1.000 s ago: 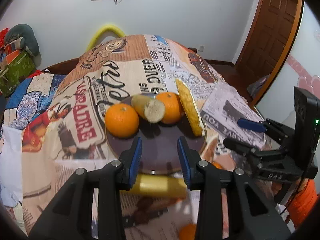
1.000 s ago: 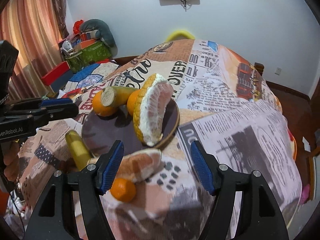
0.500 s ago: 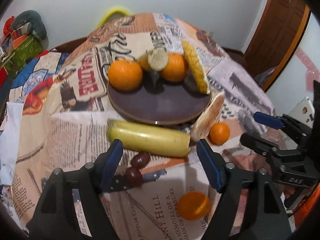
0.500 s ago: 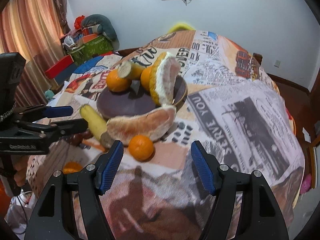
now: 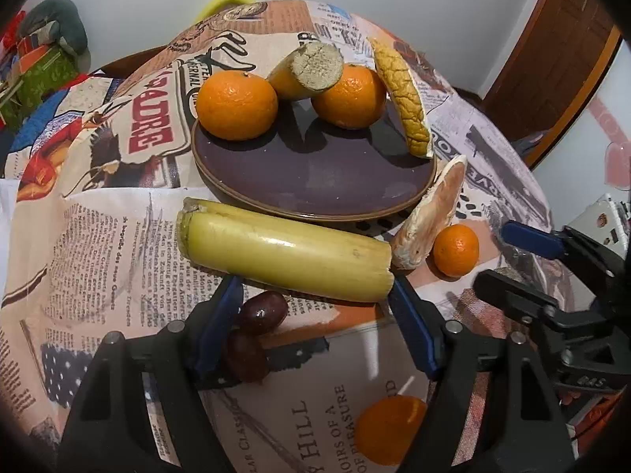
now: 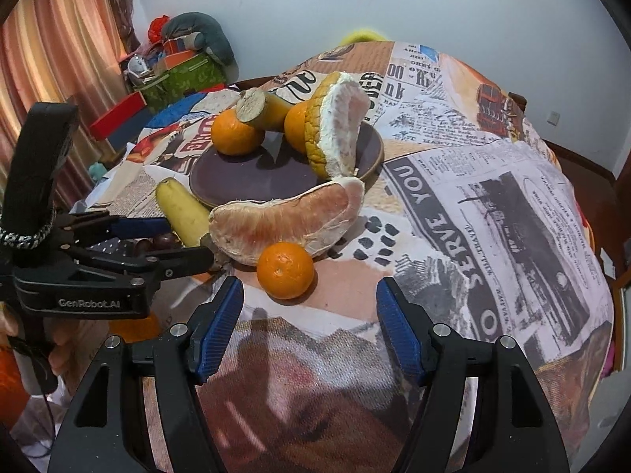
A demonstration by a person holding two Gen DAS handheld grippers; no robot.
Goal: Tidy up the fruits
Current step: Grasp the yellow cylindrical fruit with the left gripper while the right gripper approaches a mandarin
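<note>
A purple plate (image 5: 315, 181) holds two oranges (image 5: 236, 104), a cut yellow stalk piece (image 5: 305, 73) leaning on them, and a rind-backed pomelo wedge (image 5: 402, 94). In front of the plate lie a yellow banana piece (image 5: 284, 252), a peeled pomelo segment (image 6: 288, 220), a small orange (image 6: 284, 270) and two dark red fruits (image 5: 260, 315). My left gripper (image 5: 315, 315) hovers low just before the banana piece. Its jaws are closing, the pads touch nothing, and the dark fruits sit by the left finger. My right gripper (image 6: 309, 307) stands open and empty just short of the small orange.
The round table (image 6: 493, 205) wears a newspaper-print cloth. Another orange (image 5: 390, 429) lies near the front edge under my left gripper. Boxes and bags (image 6: 177, 67) are stacked at the back left, and a wooden door (image 5: 552, 51) is at the right.
My left gripper has dropped down toward the banana piece and its jaws have spread much wider. The right gripper has shifted so that the small orange lies just beyond its tips.
</note>
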